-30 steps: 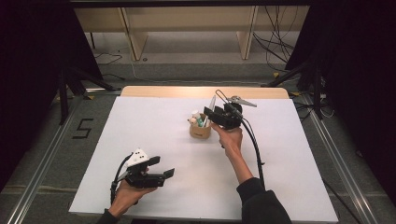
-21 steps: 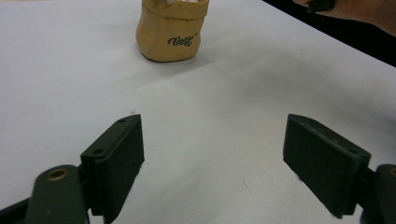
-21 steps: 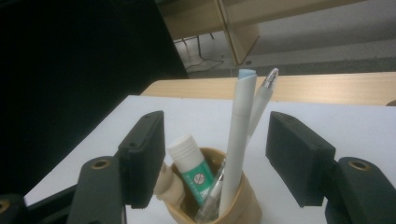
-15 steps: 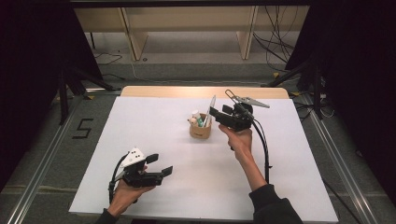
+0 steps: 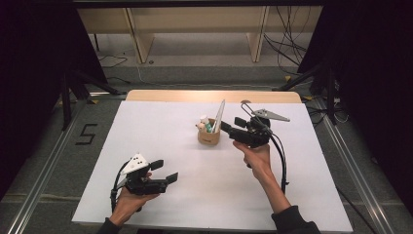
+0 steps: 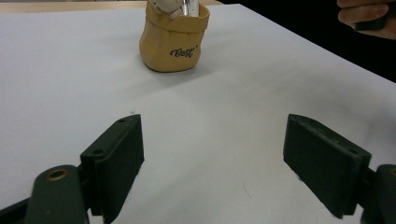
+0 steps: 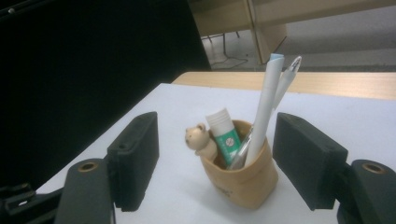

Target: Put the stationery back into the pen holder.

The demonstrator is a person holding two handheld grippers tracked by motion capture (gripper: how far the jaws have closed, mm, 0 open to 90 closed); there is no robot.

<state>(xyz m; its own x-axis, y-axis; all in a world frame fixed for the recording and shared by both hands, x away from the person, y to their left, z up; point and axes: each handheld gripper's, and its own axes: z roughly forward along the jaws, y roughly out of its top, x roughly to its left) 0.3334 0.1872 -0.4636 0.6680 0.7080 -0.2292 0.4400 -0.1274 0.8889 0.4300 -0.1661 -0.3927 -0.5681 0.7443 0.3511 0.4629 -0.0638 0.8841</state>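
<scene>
A tan fabric pouch (image 5: 208, 137) stands upright near the middle of the white table (image 5: 160, 131). It holds a tall white pen (image 5: 219, 115), a glue stick (image 7: 223, 134) and a small bear figure (image 7: 198, 139). My right gripper (image 5: 233, 125) hovers just right of the pouch, apart from it and pointing at it. It is open; its jaws have just been opening and nothing is between them. In the right gripper view the pouch (image 7: 243, 182) stands beyond the jaws. My left gripper (image 5: 164, 170) rests low near the front left, open and empty, facing the pouch (image 6: 173, 42).
The table has a wooden strip (image 5: 214, 96) along its far edge. Dark curtains flank both sides, and floor cables (image 5: 292, 44) lie beyond the table. A "5" mark (image 5: 87, 134) is on the floor at the left.
The right gripper has drawn back to the right, away from the pouch and slightly up, with its jaws wider. The left gripper has stayed put.
</scene>
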